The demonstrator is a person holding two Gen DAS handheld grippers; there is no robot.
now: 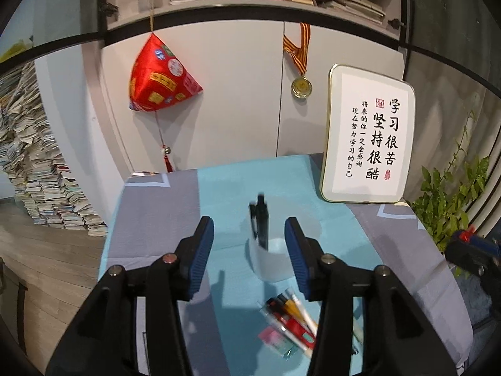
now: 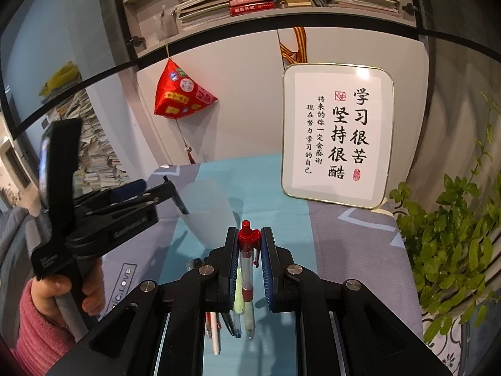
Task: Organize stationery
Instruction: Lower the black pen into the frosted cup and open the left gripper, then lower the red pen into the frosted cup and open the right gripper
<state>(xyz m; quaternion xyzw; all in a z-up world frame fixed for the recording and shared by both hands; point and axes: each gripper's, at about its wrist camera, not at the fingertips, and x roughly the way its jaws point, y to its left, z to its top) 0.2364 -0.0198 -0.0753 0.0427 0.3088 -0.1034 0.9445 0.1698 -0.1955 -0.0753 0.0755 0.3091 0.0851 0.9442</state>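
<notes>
- Left claw point(image 1: 249, 252): jaws apart, nothing clamped; blue pads flank a translucent white cup point(image 1: 271, 258) without touching it.
- Black pen point(image 1: 262, 224): standing tilted in the cup, clip end up, at 12 o'clock from the left claw.
- Right claw point(image 2: 249, 264): jaws together, clamped on a red-capped pen point(image 2: 248, 257), held upright, cap above the pads.
- Loose pens point(image 1: 289, 315): a heap on the blue-grey table cloth point(image 1: 175, 200), at 5 o'clock from the cup.
- Framed calligraphy sign point(image 1: 369, 136): leaning at 2 o'clock, far table edge.

Framed sign point(image 2: 336, 134) — "学习很苦 坚持很酷"; cloth point(image 2: 125, 277) — "LOVE".
</notes>
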